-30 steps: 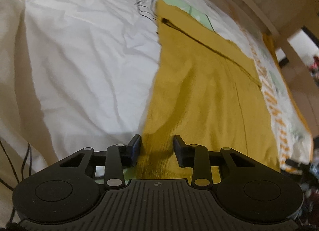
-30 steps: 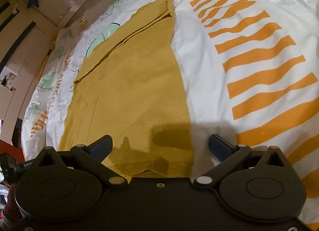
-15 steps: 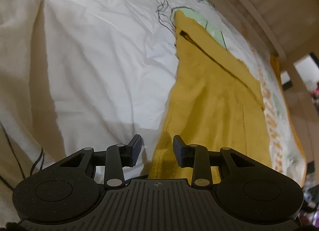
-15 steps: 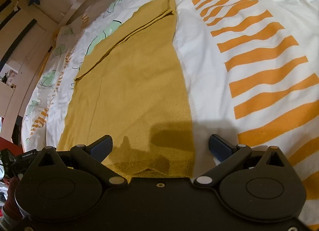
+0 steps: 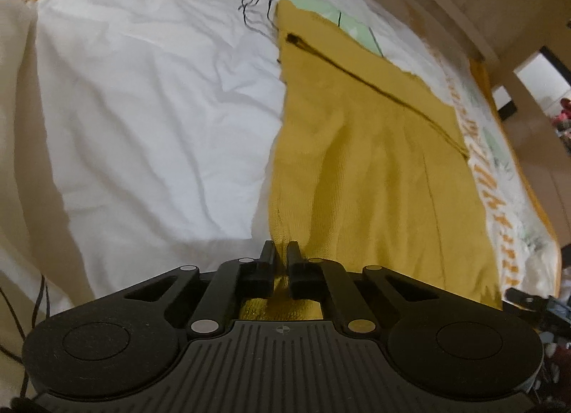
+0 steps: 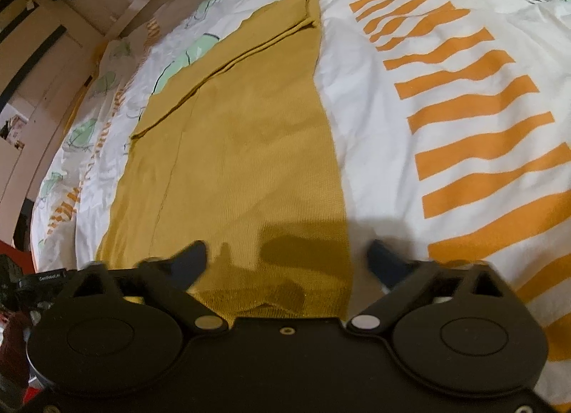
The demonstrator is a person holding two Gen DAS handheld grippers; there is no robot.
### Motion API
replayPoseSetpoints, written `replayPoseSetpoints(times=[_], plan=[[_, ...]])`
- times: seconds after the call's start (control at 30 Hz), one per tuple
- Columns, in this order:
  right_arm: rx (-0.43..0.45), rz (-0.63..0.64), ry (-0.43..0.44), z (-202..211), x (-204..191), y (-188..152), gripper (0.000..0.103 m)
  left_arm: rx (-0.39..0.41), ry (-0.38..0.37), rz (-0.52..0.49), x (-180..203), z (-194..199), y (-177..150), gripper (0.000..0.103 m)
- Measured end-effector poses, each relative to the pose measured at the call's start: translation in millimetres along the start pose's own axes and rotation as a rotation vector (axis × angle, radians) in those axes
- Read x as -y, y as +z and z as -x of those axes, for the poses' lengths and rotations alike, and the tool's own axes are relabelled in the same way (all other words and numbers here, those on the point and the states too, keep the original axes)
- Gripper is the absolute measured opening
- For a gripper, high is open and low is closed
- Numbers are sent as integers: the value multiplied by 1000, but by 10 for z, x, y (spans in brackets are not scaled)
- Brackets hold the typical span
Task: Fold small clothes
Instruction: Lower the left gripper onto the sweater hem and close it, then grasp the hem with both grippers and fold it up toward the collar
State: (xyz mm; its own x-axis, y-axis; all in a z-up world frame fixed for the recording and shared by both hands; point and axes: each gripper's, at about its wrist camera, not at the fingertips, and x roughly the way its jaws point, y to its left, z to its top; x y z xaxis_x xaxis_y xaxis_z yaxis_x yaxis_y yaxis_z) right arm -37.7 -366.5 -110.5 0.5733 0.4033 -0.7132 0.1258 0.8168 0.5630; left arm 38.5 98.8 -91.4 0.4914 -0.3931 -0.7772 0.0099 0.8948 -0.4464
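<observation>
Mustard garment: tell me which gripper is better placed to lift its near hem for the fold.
Left. The left gripper is already pinched on the mustard garment at its near corner; the right gripper hangs wide open over the hem.

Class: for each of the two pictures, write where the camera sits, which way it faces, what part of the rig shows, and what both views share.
Left wrist view: sits on the left hand-held gripper, facing forward over the yellow garment; its fingers are shut on the hem.
Right wrist view: sits on the right hand-held gripper, facing along the garment's length; its fingers are spread wide.
Shared: the same yellow garment, lying on the patterned bedsheet.
</observation>
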Motion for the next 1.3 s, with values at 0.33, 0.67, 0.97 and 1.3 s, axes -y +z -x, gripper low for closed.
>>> replayPoseSetpoints(times=[0.33,0.67,0.97,1.3], plan=[[140,53,28,471,-160,139,11,149,-42,-14,159,566,160,5],[-11,55,-113,172,81,51,18,9,87,-54,39,94,-43,7],[-41,35,-65,141,92,54,68,-26,68,-78,35,33,-95,30],[-94,15,-8,75,133,43,21,-21,26,-89,38,4,-136,7]])
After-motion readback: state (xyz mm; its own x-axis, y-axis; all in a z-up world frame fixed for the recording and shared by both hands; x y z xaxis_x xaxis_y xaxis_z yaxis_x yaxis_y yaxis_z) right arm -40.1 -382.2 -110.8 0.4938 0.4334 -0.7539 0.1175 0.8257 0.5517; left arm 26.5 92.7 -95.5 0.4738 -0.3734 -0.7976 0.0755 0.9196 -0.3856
